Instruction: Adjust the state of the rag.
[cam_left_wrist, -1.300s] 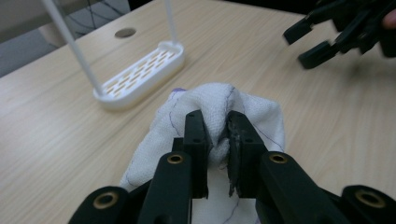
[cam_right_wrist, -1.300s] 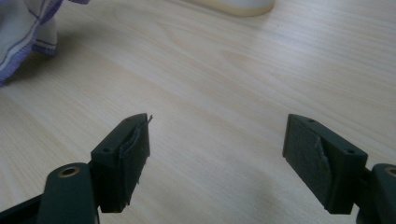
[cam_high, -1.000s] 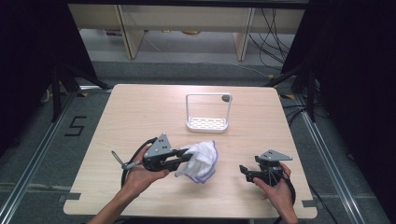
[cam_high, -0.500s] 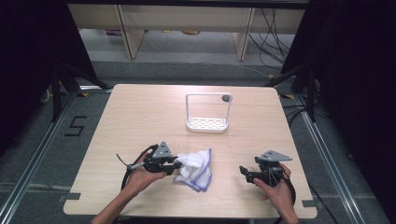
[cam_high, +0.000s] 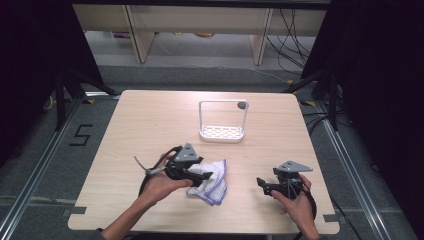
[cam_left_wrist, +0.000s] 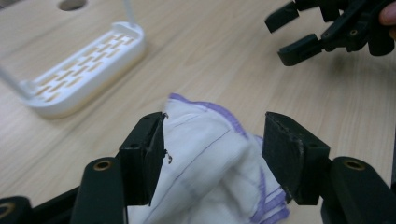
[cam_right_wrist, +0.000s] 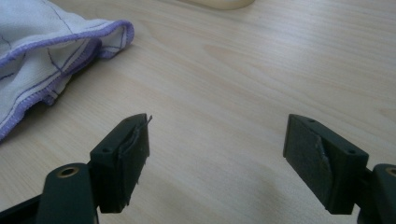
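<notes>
A white cloth with purple edging (cam_high: 214, 184) lies crumpled on the wooden table (cam_high: 150, 125), near the front. My left gripper (cam_high: 202, 176) rests over its left part. In the left gripper view the cloth (cam_left_wrist: 210, 172) bulges up between the jaws of my left gripper (cam_left_wrist: 212, 135), which have just been opening; a gap shows at the right jaw. My right gripper (cam_high: 263, 186) stands open to the right of the cloth with only bare wood between its jaws (cam_right_wrist: 217, 140). The cloth's hem (cam_right_wrist: 56, 51) lies off to its left.
A white slotted rack with a tall wire frame (cam_high: 222, 131) stands at the table's middle back, seen as (cam_left_wrist: 79, 70) beyond the cloth. The right gripper (cam_left_wrist: 317, 32) also appears at the far right of the left gripper view.
The left gripper has carried the cloth toward the table's front and down onto the wood, and its jaws have opened around it. The right gripper has stayed put.
</notes>
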